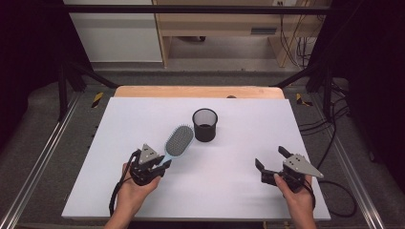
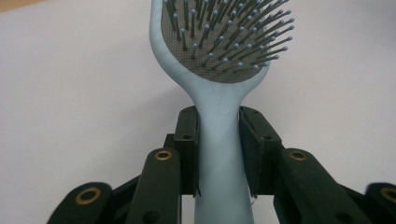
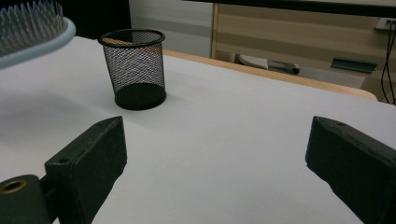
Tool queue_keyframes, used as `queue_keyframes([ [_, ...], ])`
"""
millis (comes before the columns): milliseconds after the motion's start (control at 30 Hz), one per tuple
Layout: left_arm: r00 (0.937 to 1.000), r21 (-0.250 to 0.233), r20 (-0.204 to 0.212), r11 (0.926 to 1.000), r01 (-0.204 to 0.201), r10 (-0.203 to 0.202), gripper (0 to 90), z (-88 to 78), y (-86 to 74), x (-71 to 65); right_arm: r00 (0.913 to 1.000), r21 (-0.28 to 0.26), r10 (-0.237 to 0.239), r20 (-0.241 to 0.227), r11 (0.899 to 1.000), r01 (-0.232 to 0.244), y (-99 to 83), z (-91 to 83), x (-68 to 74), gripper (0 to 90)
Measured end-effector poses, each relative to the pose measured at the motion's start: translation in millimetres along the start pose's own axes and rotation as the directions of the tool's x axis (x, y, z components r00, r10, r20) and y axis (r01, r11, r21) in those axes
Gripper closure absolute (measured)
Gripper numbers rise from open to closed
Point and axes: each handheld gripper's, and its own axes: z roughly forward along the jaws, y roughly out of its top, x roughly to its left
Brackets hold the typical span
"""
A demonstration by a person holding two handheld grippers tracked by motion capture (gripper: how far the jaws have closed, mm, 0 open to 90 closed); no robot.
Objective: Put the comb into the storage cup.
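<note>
A light-blue hairbrush (image 1: 179, 140) with grey bristles is held by its handle in my left gripper (image 1: 160, 164), off the white table (image 1: 248, 191) at the front left. In the left gripper view both jaws press on the hairbrush handle (image 2: 219, 154), and the bristled head points away. Just beyond the brush head stands a black mesh cup (image 1: 205, 124), upright near the table's middle. My right gripper (image 1: 271, 158) stands open at the front right with nothing between its jaws. From the right gripper view the mesh cup (image 3: 135, 67) lies ahead to the left, with the brush head (image 3: 32, 30) at the top left.
A wooden edge (image 1: 198, 91) runs along the table's far side. Metal rails (image 1: 43, 152) flank the table, and cables (image 1: 334, 143) lie on the floor to the right. White table surface stretches between the two grippers.
</note>
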Motion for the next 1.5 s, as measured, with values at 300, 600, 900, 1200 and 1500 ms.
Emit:
queue_keyframes([
  [300, 0.9990, -0.143, 0.003, 0.9888, 0.044, -0.044, 69.6, -10.4, 17.6, 20.3, 0.9995, 0.015, 0.022, -0.021, 1.000, -0.022, 1.5, 7.3, 10.7, 5.6],
  [600, 0.9967, -0.224, 0.024, 0.9712, 0.081, -0.078, 69.7, -8.9, 32.6, 35.8, 0.9984, 0.020, 0.015, -0.054, 1.000, -0.014, 15.5, 10.5, 22.6, 5.8],
  [900, 0.9965, -0.277, 0.036, 0.9572, 0.083, -0.076, 69.6, -10.0, 51.0, 36.4, 0.9954, 0.006, 0.044, -0.086, 0.999, -0.043, 33.3, 20.1, 31.0, 5.5],
  [1200, 0.9957, -0.326, 0.054, 0.9412, 0.089, -0.076, 69.7, -10.2, 62.0, 30.4, 0.9809, -0.063, 0.095, -0.170, 0.992, -0.107, 70.1, 32.5, 48.6, 4.3],
  [1500, 0.9978, -0.326, 0.041, 0.9432, 0.062, -0.052, 69.7, -11.1, 60.1, 25.6, 0.9780, -0.087, 0.080, -0.193, 0.991, -0.098, 82.3, 35.9, 58.9, 3.9],
])
